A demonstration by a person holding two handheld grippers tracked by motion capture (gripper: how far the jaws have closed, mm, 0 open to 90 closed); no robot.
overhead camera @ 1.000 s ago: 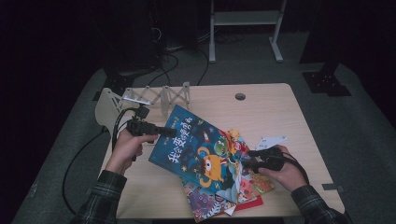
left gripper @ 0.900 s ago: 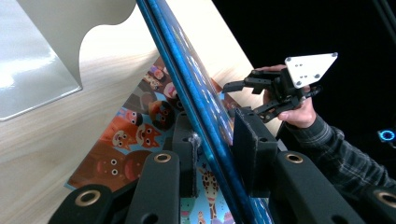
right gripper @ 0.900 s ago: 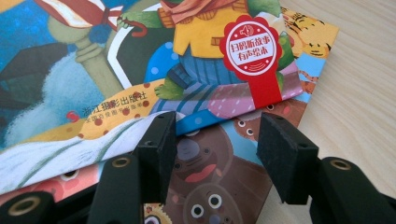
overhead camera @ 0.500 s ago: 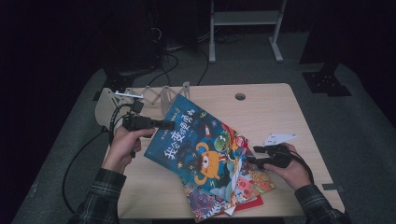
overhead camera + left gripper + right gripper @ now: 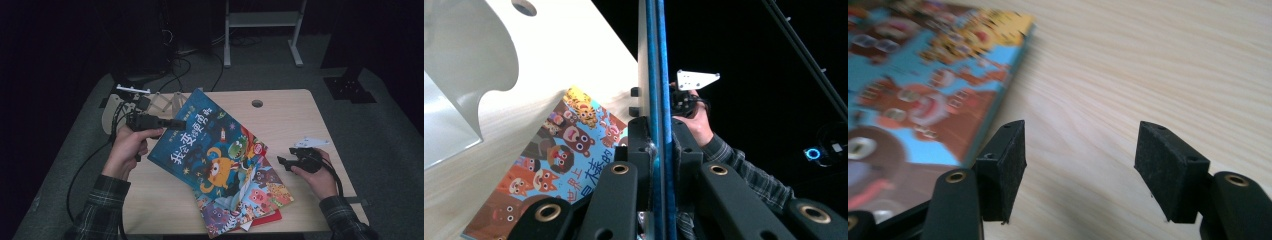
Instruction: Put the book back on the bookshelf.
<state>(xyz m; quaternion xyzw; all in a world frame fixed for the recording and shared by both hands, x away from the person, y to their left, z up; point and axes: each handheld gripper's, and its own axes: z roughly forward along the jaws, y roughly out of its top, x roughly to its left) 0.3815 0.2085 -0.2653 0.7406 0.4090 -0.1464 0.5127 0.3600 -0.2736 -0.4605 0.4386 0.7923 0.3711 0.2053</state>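
At the left, the left gripper [image 5: 172, 123] clamps the edge of a blue picture book [image 5: 207, 145], tilted up above the counter [image 5: 295, 125]. Its cover carries large Chinese characters. Beneath lie at least three more picture books [image 5: 250, 200], mostly covered. At the right, the right gripper [image 5: 285, 162] rests with jaws apart, empty.
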